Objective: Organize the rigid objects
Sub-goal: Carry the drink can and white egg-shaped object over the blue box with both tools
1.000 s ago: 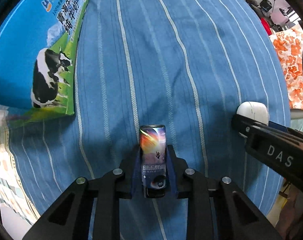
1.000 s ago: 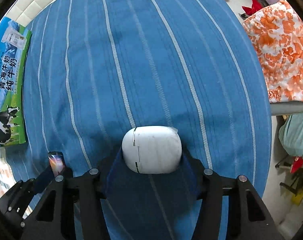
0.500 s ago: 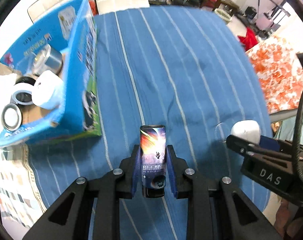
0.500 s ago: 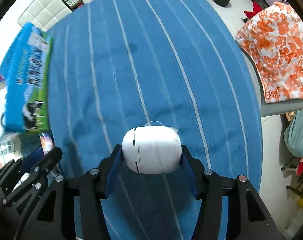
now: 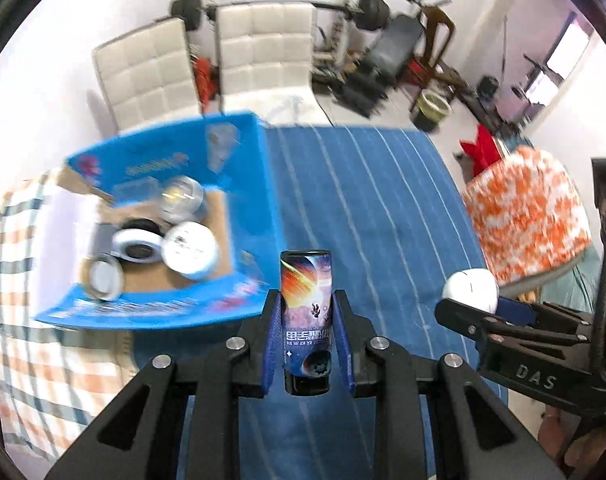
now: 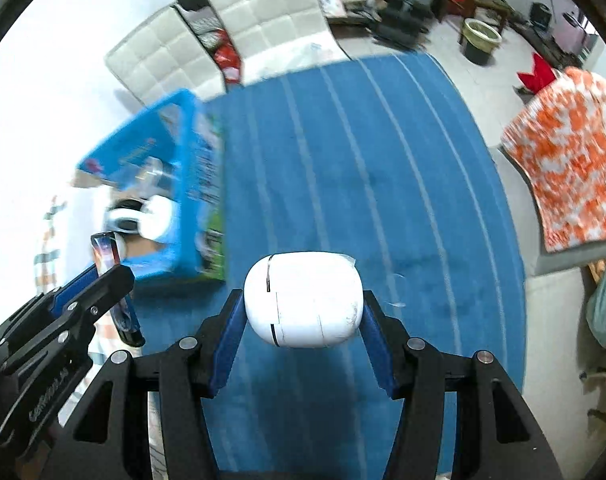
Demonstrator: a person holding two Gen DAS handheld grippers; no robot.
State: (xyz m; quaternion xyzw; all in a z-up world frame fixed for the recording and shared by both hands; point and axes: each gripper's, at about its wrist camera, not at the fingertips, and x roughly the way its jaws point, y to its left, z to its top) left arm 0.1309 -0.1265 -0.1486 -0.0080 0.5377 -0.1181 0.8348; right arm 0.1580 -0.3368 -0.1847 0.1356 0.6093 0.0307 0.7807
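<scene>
My left gripper [image 5: 306,312] is shut on a slim can with a space print [image 5: 306,300], held upright above the blue striped cloth. My right gripper [image 6: 303,316] is shut on a white rounded case [image 6: 303,300]. The blue open box [image 5: 255,184] stands to the left and holds several round tins and lids [image 5: 189,250]. In the right wrist view the box [image 6: 191,200] is at the left, with the left gripper and its can [image 6: 107,252] just in front of it. The white case [image 5: 470,290] shows at the right of the left wrist view.
A blue striped cloth [image 5: 375,208] covers the table. A checked cloth [image 5: 19,280] lies left of the box. Two white padded chairs [image 5: 207,60] stand behind the table. An orange patterned cover [image 5: 527,216] sits at the right, with gym gear and a bin beyond.
Both grippers have risen and tilted up with their loads, so the room and the box's open top have come into view. The box now sits closer to the left gripper.
</scene>
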